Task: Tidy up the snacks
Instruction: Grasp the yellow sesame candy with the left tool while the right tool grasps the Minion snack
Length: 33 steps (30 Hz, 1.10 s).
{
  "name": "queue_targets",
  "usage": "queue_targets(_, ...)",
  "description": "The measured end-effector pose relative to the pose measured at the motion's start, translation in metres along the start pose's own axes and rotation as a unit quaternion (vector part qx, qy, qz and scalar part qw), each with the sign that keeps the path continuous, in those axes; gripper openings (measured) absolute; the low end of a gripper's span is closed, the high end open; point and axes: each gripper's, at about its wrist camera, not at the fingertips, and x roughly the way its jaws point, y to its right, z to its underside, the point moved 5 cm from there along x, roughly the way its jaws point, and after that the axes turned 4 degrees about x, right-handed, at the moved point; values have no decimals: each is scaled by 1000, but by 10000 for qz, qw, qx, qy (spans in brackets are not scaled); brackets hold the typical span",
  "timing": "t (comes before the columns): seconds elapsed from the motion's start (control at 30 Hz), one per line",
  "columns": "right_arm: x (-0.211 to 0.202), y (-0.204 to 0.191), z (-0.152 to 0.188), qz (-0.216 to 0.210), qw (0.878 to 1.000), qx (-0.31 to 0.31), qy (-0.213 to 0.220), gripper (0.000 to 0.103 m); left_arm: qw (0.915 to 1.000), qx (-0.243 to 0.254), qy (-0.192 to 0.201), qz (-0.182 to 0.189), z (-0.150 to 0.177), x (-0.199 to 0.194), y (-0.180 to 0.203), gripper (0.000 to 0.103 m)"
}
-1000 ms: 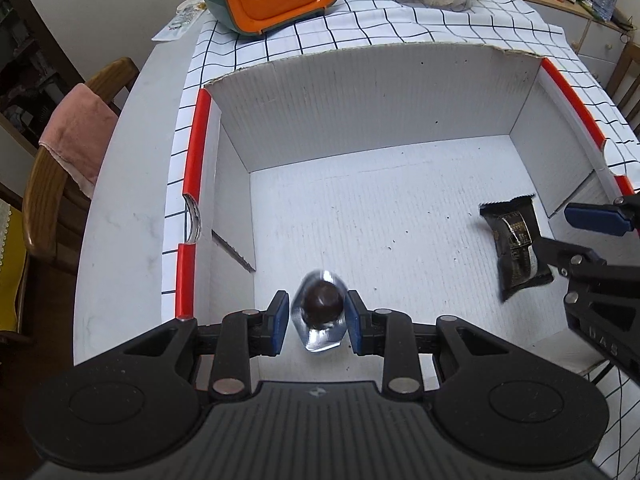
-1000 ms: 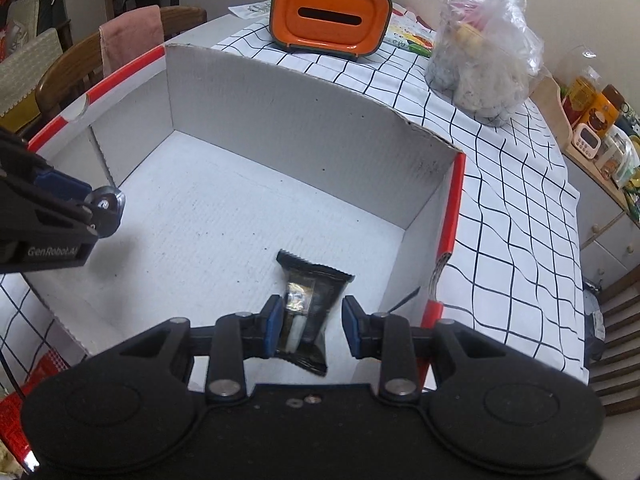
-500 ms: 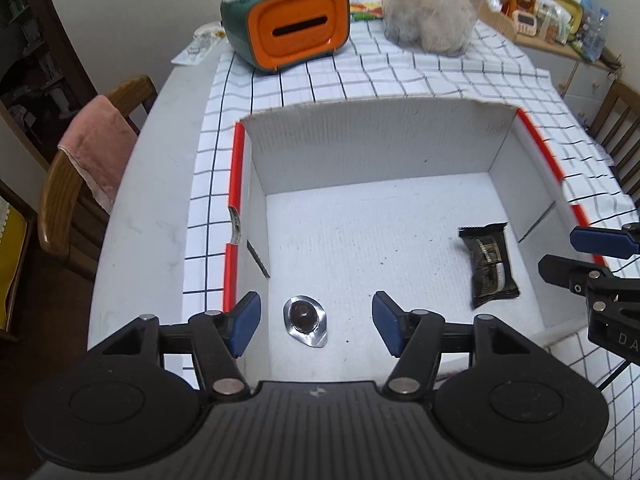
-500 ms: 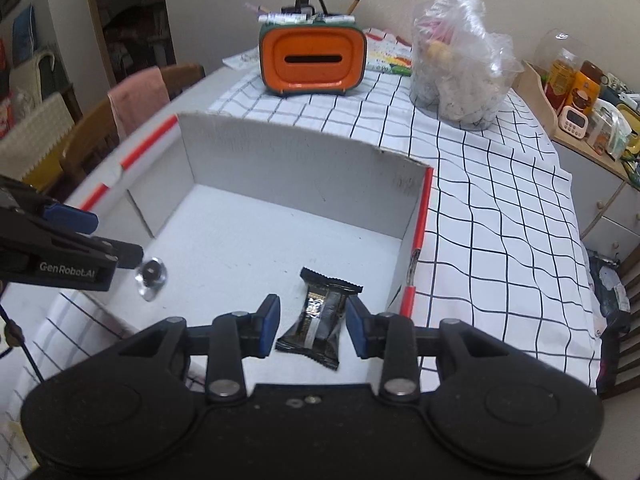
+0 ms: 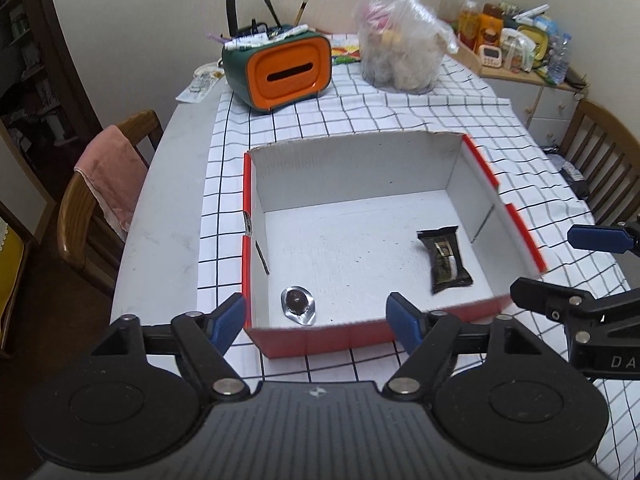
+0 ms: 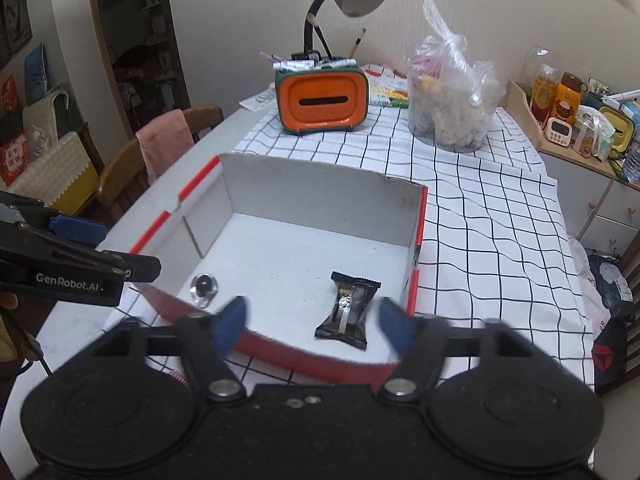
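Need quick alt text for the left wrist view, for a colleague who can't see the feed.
The open left gripper hovers before a white, red-edged cardboard box on a checked tablecloth. Inside lie a foil-cupped chocolate near the left corner and a dark snack packet to the right. The right gripper shows at the right edge.

My bench [image 5: 168, 208] is pale grey, and a white cloth with a black grid [image 5: 400, 116] covers most of it; a bare strip stays at the left of my tools. On the cloth, just ahead of both tools, stands a cardboard box [image 5: 352, 160] with white walls inside and red edges. Beyond the box, far from my tools, an orange and green holder [image 5: 286, 70] stands with pens in it, and to its right sits a clear plastic bag [image 5: 400, 52]. Some papers [image 5: 200, 82] lie at the far left corner.
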Motion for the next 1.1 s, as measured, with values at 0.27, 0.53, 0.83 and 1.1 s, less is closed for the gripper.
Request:
queue_targets(0.27,-35,-12,18,-161,9997,96,170,98,9996,51,227,129,23,-35,4,84)
queue_targets(0.53,-59,-20,46,-274,9990,300,172,103,9996,74,230,124,58,-55,5,89)
queue_targets(0.83,-78,-29,111,-303,9986,420,-64,103,9999,-66,-19,96,120,-69,0,89)
queue_targets(1.1,-79,-40,181,-138,9962,635,-582,102,9982,63,-583,114,182,-61,5,89)
